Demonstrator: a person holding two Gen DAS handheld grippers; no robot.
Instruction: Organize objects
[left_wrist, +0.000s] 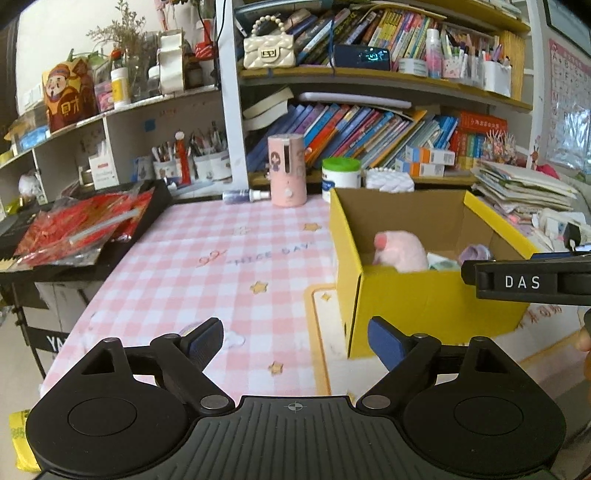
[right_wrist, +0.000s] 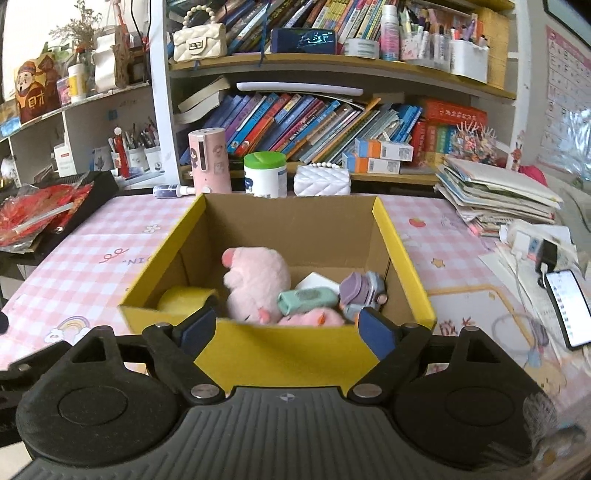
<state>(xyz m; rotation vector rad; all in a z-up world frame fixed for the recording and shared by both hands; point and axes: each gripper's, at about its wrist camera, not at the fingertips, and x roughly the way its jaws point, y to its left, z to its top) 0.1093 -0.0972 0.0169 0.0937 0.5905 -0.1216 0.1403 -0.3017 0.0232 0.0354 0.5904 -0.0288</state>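
Observation:
A yellow cardboard box (right_wrist: 402, 254) (left_wrist: 406, 302) stands on the pink checked tablecloth. Inside lie a pink plush toy (right_wrist: 255, 280) (left_wrist: 400, 251), a roll of yellow tape (right_wrist: 184, 297), a green case (right_wrist: 308, 301), a purple toy (right_wrist: 360, 288) and a white block (right_wrist: 317, 280). My right gripper (right_wrist: 286, 330) hovers open in front of the box's near wall, nothing between its blue pads. My left gripper (left_wrist: 295, 341) is open over the cloth left of the box, empty. The right gripper's body, marked DAS (left_wrist: 524, 282), shows at the left wrist view's right edge.
At the table's back stand a pink cylinder (right_wrist: 208, 160), a green-lidded tub (right_wrist: 266, 175), a white quilted bag (right_wrist: 321, 181) and a small spray bottle (left_wrist: 243, 194). Red packets on a black tray (left_wrist: 85, 225) sit left. Paper stacks (right_wrist: 498, 195) and a phone (right_wrist: 567, 308) lie right. Bookshelves behind.

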